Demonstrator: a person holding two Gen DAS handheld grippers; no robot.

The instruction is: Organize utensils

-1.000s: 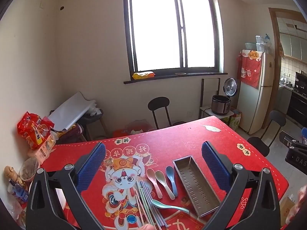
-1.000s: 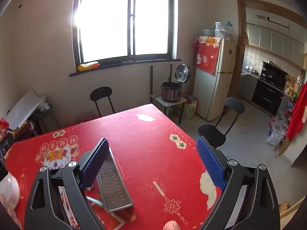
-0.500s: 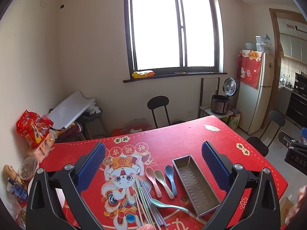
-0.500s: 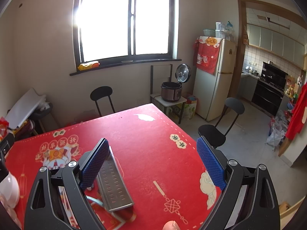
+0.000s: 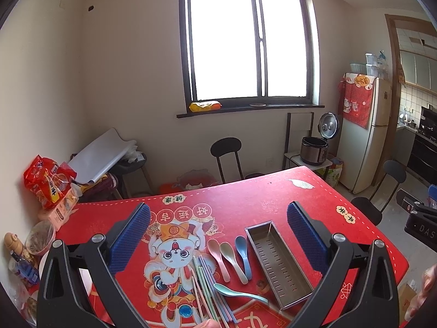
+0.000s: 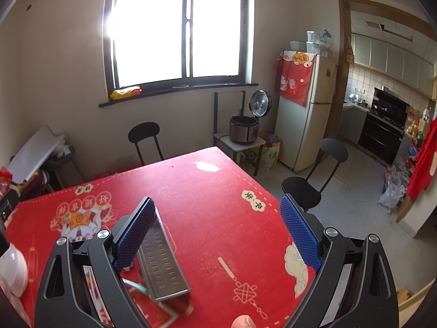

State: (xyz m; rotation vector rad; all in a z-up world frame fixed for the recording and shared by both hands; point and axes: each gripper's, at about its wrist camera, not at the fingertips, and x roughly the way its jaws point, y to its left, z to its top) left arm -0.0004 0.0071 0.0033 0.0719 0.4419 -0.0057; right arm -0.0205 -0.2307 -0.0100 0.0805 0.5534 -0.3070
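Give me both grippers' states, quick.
Left gripper: open, holding nothing, above the spoons and tray.
Right gripper: open, holding nothing.

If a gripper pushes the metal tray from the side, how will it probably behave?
The metal tray looks thin-walled and empty, so probably light. It lies flat and low on the red tablecloth, so it should slide, not tip. A push near one end may turn it toward the spoons lying beside it.

left tool raised slightly, utensils lower in its view
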